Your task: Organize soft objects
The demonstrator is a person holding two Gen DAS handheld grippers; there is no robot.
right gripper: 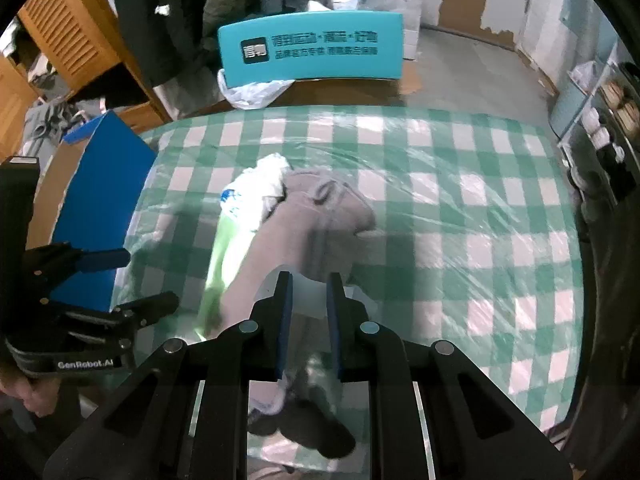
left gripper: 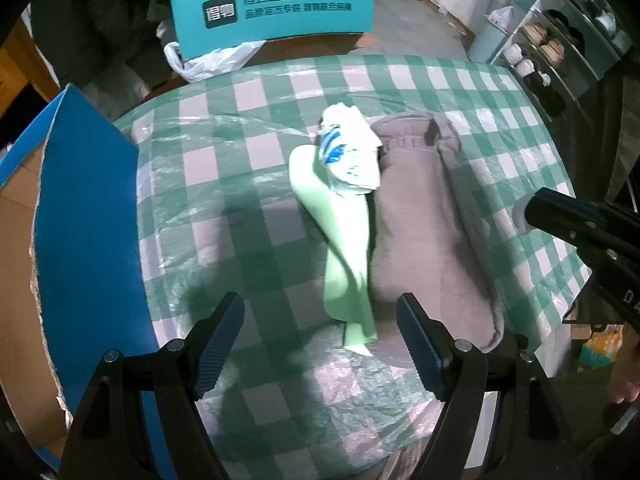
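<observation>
Table: a table [left gripper: 248,92] under green-and-white check cloth and clear plastic fills the middle of both views.
Grey cloth: the grey cloth [left gripper: 424,216] lies right of centre in the left wrist view, its far end up near the middle of the table, its near end at the lower right.
Green cloth: the green cloth [left gripper: 348,264] runs as a twisted strip just left of the grey one and touches it.
White piece: a crumpled white piece with blue print [left gripper: 352,152] sits on the far ends of both, just above frame centre.
Left gripper: the left gripper [left gripper: 320,340] hovers at the bottom of its own view, jaws spread wide and holding nothing, with the near tip of the green strip between them below.
Right gripper: the right gripper [right gripper: 308,312] has its jaws pressed nearly together, pinching a fold of the grey cloth at the bottom centre of its view; that end looks lifted off the table.
Box: a blue-sided box [left gripper: 88,216] stands at the left edge of the table.
Done: as far as shown, nothing is folded or put away; the three pieces form one loose heap.
Left: judging by this, the grey cloth must be separated and laid out or stowed, then the green and the white ones; where they go I cannot tell.
</observation>
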